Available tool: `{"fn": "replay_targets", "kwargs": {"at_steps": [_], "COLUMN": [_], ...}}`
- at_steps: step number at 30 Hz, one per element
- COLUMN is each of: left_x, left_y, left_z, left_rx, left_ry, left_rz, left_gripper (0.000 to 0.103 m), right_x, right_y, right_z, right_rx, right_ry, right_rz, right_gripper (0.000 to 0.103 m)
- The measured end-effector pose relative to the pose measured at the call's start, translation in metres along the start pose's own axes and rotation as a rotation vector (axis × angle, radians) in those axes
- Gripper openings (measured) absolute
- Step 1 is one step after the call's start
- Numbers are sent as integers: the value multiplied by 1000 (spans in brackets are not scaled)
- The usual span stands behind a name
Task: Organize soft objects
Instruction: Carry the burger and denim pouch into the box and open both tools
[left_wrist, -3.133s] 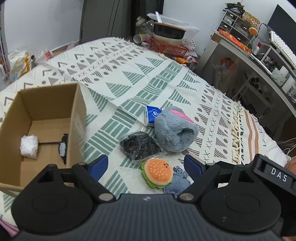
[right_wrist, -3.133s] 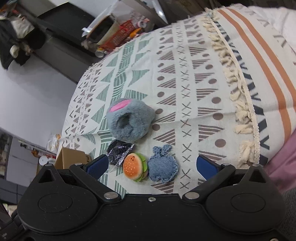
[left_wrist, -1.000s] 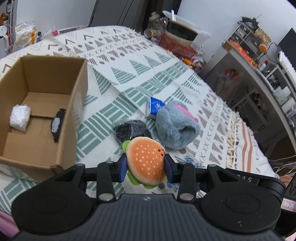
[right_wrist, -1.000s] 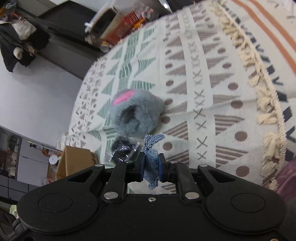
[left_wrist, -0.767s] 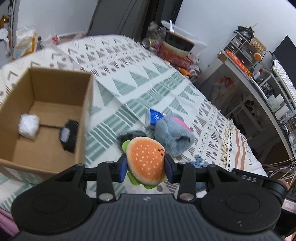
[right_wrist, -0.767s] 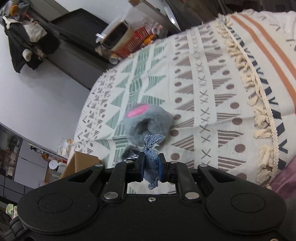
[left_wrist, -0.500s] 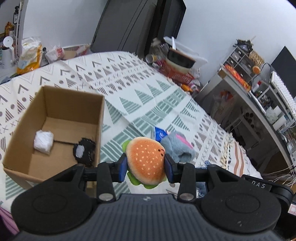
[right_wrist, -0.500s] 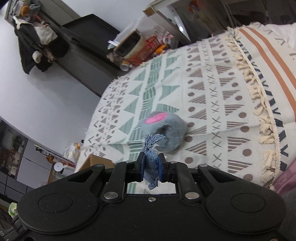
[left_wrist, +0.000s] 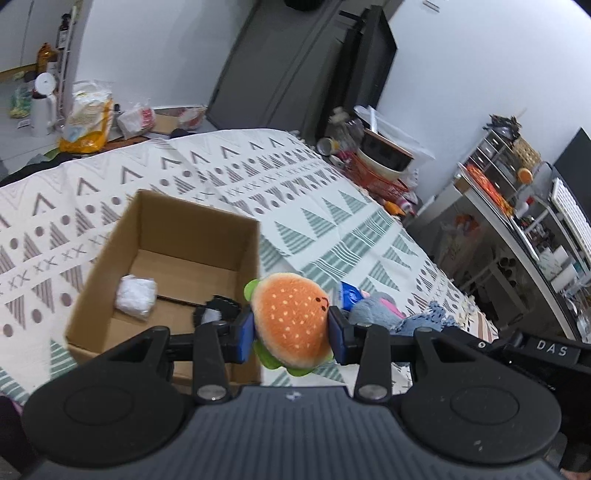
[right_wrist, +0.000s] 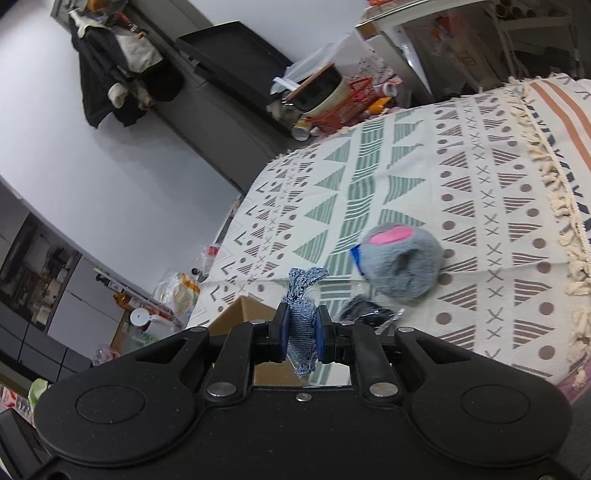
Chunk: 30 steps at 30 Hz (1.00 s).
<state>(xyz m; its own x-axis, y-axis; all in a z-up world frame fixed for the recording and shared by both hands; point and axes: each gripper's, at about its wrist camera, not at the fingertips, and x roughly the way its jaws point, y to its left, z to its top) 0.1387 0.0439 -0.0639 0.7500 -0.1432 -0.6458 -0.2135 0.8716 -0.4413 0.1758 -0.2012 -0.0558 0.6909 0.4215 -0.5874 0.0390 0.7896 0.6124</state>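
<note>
Orange toy: a plush burger (left_wrist: 291, 325) sits squarely between our left gripper (left_wrist: 291, 334) jaws, squeezed from both sides, held in the air.
Left jaws: clenched on the burger, its green felt edge poking out below them.
Denim toy: a blue denim apple (right_wrist: 301, 332) is pinched between our right gripper (right_wrist: 300, 334) jaws, its leaf sticking up above them.
Right jaws: clamped tight on the denim.
Cardboard box (left_wrist: 110, 258): ahead and left of the left jaws, open, holding a white bundle (left_wrist: 135, 295).
Grey plush (right_wrist: 400, 264): ahead and right of the right jaws, on the patterned blanket (right_wrist: 480, 206), beside a black packet (right_wrist: 364, 312).
</note>
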Motion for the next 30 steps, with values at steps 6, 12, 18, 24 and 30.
{"fn": "replay_targets", "kwargs": {"at_steps": [6,12,18,24,30], "left_x": [-1,-1,6,14,21], "left_y": [13,27,44,62,76], "left_z": [5,7,9,11,13], "left_rx": [-19,-41,-84,-124,-160], "left_ry": [-11,-22,-15,6,20], "left_rz": [12,43,81,134,244], "left_gripper": [40,40,40,40,45], "right_x": [8,20,36,57,79], "right_y": [20,41,61,74,80], "right_z": [-11,-24,-36,-45,-54], "right_rx": [-40,-84,-128,-142,-104], "right_ry": [22,54,87,134,212], "right_rz": [13,26,48,58,93], "right_gripper": [14,14,14,14,15]}}
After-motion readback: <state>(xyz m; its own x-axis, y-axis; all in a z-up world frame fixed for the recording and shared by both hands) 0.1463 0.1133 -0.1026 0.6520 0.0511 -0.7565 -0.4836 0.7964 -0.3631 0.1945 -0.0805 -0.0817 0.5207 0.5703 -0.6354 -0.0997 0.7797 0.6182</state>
